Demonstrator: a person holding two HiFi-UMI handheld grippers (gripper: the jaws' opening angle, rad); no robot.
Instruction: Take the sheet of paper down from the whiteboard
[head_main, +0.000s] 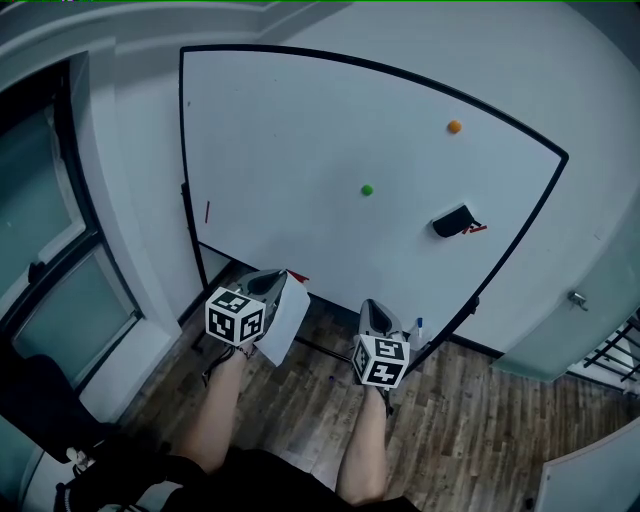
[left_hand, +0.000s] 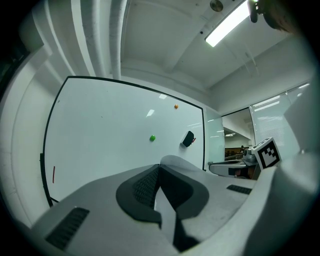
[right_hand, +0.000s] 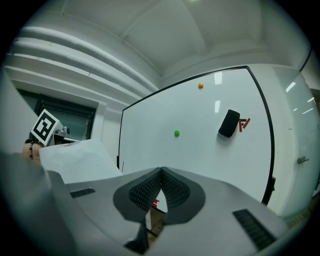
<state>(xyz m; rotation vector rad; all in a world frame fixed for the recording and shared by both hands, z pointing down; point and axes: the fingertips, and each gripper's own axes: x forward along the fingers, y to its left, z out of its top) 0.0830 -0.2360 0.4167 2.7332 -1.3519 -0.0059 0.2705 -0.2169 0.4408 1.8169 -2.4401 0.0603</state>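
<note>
Seen from the head view, a person faces a whiteboard (head_main: 300, 130), the left tongs (head_main: 270, 275) clenched on a sheet of paper (head_main: 283, 325) that is off the board's face and hangs by its lower edge, above the wooden floor (head_main: 480, 420). The right tongs (head_main: 371, 305) are held just beside the sheet, to its right. An orange magnet (head_main: 454, 127), a green magnet (head_main: 367, 190) and a black eraser (head_main: 452, 221) sit on the board, well apart from the sheet. In the left gripper view, the dark pads (left_hand: 145, 187) press on a white strip of the paper (left_hand: 165, 207), with the board ahead and the other tool's marker cube (left_hand: 267, 152) at the right. In the right gripper view, the tongs are clenched tip to tip with nothing between them; the sheet (right_hand: 75, 160) shows at the left, below the left tool's marker cube (right_hand: 45, 126).
</note>
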